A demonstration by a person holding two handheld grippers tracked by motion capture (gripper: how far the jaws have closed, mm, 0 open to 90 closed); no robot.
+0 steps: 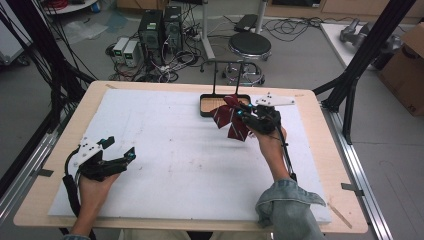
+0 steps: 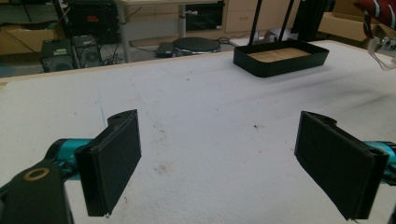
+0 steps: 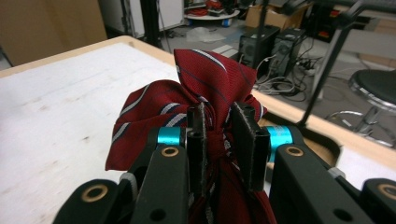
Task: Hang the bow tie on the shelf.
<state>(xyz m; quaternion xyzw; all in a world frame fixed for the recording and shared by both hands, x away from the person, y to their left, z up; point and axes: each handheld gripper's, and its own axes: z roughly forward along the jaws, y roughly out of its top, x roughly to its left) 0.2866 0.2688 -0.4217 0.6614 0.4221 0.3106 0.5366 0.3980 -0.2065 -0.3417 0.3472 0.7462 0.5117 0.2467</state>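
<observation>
Pinching the red striped tie (image 3: 205,88) in my right claw (image 3: 223,140), left claw (image 2: 219,158) wide open and empty, I risk the slippery cloth sliding free.

Dark red bow tie (image 3: 205,88) with thin white and navy stripes, pinched between the black jaws of the right gripper (image 3: 223,140), teal collars showing either side. Just beyond that gripper, a black tray (image 1: 206,106) with a tan wood floor. Left gripper (image 2: 219,163): black pads, teal collars too, over a white mat (image 1: 165,150) speckled with small brown marks, on the pale wooden table (image 1: 30,200).
</observation>
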